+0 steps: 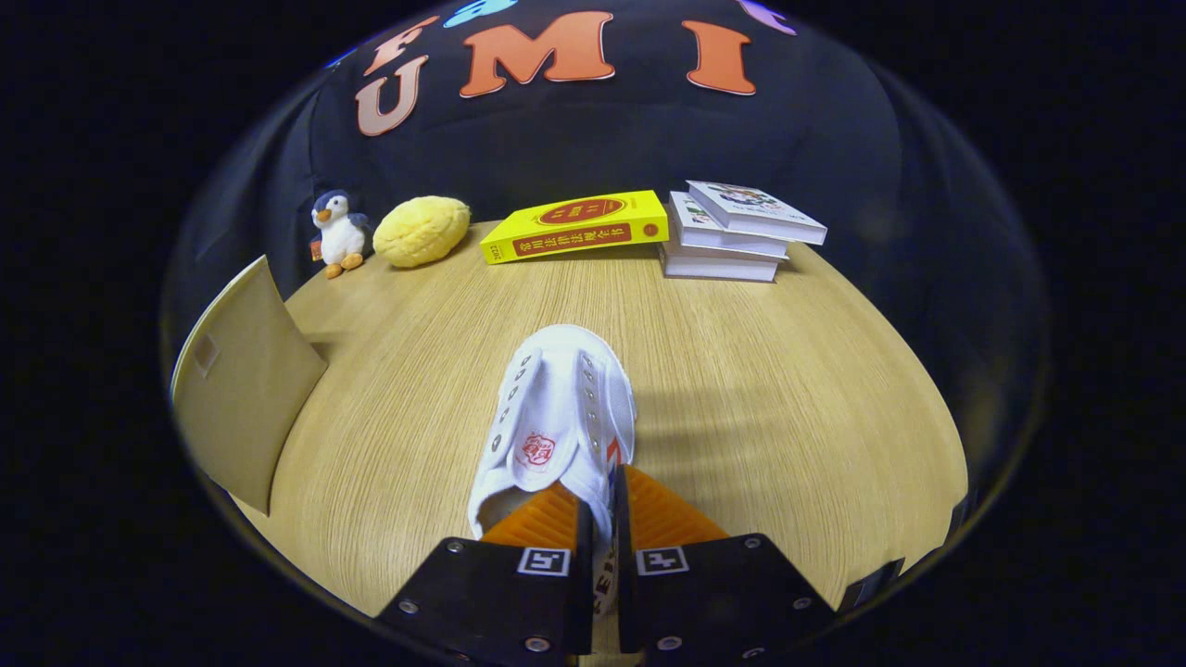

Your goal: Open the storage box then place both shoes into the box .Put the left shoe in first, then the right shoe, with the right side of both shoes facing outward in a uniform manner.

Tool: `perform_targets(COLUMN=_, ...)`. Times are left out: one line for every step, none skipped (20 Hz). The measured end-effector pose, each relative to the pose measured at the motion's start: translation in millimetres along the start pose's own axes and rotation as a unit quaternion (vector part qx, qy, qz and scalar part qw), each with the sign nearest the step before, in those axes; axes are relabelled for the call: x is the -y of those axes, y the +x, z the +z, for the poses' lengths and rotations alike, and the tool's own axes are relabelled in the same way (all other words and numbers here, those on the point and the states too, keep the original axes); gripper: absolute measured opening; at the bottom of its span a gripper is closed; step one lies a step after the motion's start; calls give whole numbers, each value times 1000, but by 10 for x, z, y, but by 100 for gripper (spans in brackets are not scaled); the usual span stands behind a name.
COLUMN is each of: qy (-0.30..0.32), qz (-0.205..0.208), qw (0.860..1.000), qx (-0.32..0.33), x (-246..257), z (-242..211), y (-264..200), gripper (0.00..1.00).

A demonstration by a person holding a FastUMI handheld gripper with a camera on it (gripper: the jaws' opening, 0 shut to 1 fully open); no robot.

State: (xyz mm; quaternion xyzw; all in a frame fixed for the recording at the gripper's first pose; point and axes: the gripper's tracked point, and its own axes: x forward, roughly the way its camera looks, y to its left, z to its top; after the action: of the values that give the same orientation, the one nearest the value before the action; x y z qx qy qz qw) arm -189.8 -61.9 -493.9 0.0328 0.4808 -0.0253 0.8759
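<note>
A white canvas shoe [556, 408] with metal eyelets and a red mark on its tongue points away from me, toe toward the books. My gripper [600, 505] is shut on the shoe's right side wall near the collar, one finger inside the opening and one outside. The shoe looks lifted slightly above the wooden table [788, 398], casting a shadow to its right. A tan cardboard panel [243, 384], likely the storage box's raised lid or wall, stands at the left; the inside of the box is hidden.
Along the back of the table sit a toy penguin [338, 233], a yellow plush [422, 231], a yellow book [579, 226] and a stack of white books [737, 243]. Open tabletop lies to the right of the shoe.
</note>
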Motion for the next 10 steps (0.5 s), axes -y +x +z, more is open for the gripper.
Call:
perform_targets(qy=3, qz=2, qw=1000, qx=-5, x=-8, z=21, y=32, gripper=15)
perform_targets(qy=11, qz=-5, qw=1000, qx=-6, x=32, z=52, y=42, gripper=15)
perform_targets(qy=26, qz=-2, qw=1000, qx=-10, x=35, z=55, y=60, gripper=11)
perform_targets(qy=42, qz=4, qw=999, qx=-12, x=33, z=79, y=51, gripper=3)
perform_targets(qy=56, qz=7, qw=998, qx=-15, x=44, z=103, y=45, gripper=3)
perform_targets(qy=67, qz=10, qw=998, qx=-18, x=51, z=140, y=24, gripper=1)
perform_targets(qy=79, qz=10, qw=997, qx=-17, x=55, z=201, y=1, gripper=1)
perform_targets(qy=89, qz=7, qw=996, qx=-15, x=66, z=283, y=-34, gripper=1)
perform_targets(qy=96, qz=4, qw=995, qx=-16, x=56, z=333, y=-71, gripper=1)
perform_targets(qy=102, qz=3, qw=995, qx=-12, x=36, z=417, y=-123, gripper=1)
